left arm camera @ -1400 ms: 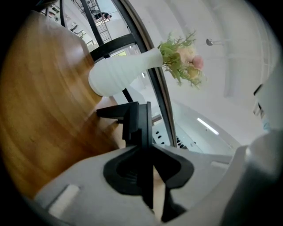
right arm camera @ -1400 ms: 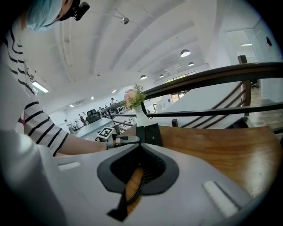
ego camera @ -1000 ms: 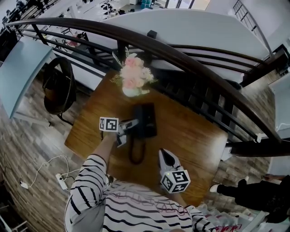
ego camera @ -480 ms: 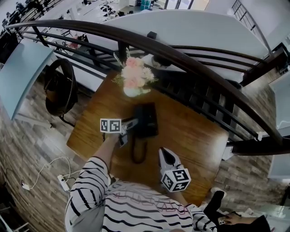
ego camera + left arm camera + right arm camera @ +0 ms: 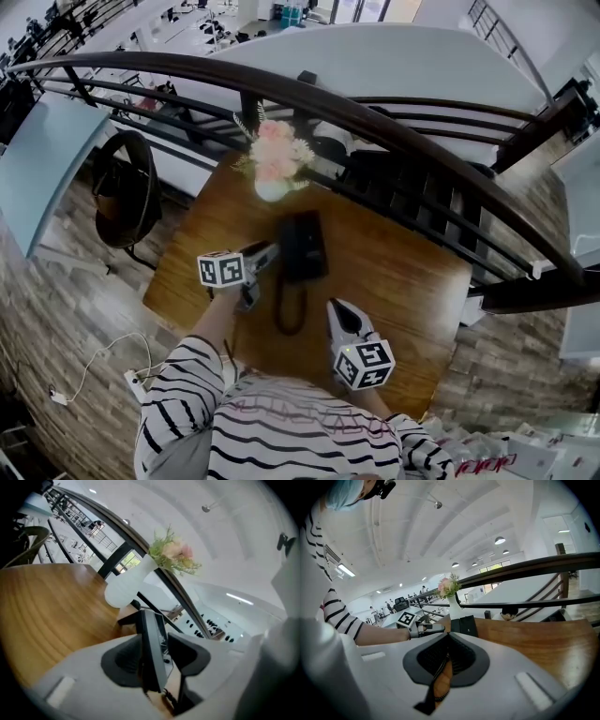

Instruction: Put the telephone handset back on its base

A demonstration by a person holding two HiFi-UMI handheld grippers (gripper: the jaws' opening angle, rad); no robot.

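On table (image 5: 394,272), flowers (image 5: 278,150) in vase (image 5: 270,190), left tool (image 5: 155,656) just opened wide astride telephone (image 5: 302,246), right tool (image 5: 337,311) closed

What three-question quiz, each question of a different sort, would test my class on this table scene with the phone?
1. True or false: the vase lies tipped over on the table.
2. Which gripper is nearer the phone? A) left gripper B) right gripper C) both equally near
3. Fill in: the right gripper's jaws are ____.

Key
1. False: the vase stands upright.
2. A. Its jaws have just been opening, and the phone's edge shows between them.
3. Shut.
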